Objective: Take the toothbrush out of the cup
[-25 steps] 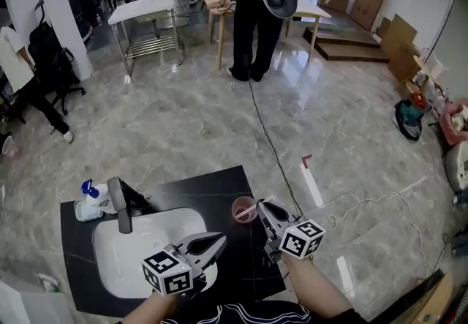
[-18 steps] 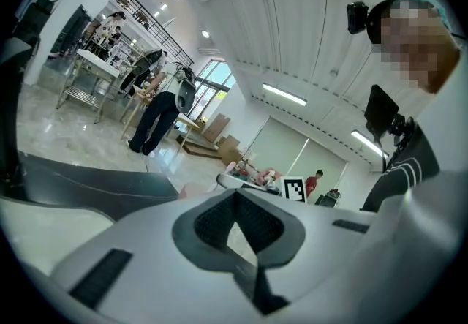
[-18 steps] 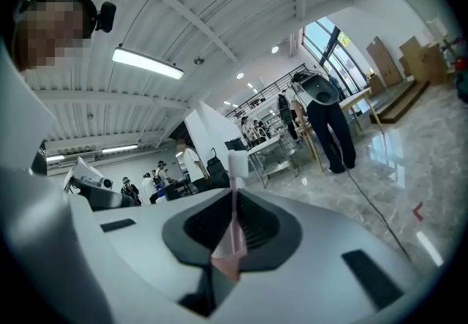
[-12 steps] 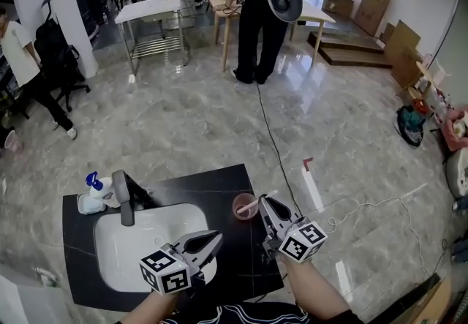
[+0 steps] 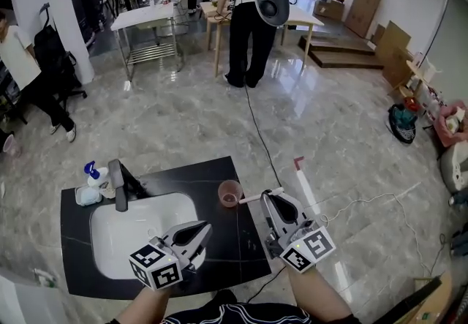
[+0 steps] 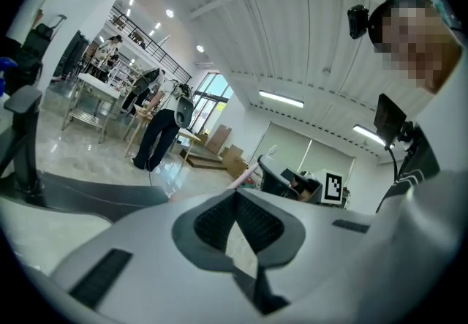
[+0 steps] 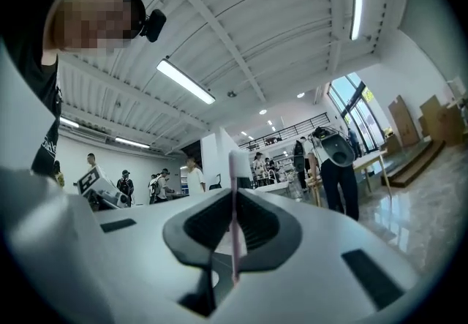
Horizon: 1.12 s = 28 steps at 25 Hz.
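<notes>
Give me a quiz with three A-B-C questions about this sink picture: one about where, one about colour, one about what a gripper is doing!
1. Where is the cup? A on the floor; B on the black counter right of the sink; C on a chair.
2. What colour is the cup? A pink; B green; C yellow.
3. The right gripper is: A open; B shut on the toothbrush; C shut on the cup.
Answers: B, it stands on the counter; A, it looks pink; B, the toothbrush sits between its jaws.
</notes>
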{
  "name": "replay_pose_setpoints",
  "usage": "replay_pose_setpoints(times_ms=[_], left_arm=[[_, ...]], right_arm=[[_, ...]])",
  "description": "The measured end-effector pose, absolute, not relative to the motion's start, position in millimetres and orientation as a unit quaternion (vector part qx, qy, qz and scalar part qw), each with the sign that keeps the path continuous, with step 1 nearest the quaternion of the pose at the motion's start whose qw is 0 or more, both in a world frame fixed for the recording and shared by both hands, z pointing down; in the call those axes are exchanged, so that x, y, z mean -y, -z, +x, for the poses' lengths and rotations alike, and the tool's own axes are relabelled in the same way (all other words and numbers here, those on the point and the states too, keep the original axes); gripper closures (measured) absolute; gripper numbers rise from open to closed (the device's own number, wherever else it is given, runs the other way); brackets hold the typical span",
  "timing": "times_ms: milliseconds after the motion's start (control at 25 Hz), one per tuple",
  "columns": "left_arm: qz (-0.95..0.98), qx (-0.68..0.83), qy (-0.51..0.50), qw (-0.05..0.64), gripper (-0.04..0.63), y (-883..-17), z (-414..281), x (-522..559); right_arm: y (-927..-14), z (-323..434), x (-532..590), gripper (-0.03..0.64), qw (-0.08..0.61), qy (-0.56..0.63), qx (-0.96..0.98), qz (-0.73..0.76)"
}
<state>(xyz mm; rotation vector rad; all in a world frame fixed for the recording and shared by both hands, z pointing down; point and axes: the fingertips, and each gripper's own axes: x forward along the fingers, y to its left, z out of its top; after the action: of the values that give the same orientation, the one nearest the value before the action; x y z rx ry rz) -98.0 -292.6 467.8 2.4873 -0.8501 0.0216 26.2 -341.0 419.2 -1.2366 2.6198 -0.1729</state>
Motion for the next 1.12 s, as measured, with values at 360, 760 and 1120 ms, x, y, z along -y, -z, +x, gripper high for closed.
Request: replay_pose_setpoints(times_ms=[360,760,1120], left_arm=[[0.935,0.292,-0.01,0.203,0.591,-430.6,-74.0,231.3],[0.944,0.29,-0.003,0.158,0.591,-407.0,-48.8,147.8],[0.947,0.289,-0.001,0.143,0.592,-405.9,-34.2,80.8]], right_arm=[[-397.2,26.2,243.6,0.591,0.068,0.028,-0.917,-0.391],[-398.3,42.6,149.5,0.591,0.048,0.029,-0.93,-0.364],[-401.9,45.7,86.2,0.591,0.042,0.031,-0.937,-0.344]])
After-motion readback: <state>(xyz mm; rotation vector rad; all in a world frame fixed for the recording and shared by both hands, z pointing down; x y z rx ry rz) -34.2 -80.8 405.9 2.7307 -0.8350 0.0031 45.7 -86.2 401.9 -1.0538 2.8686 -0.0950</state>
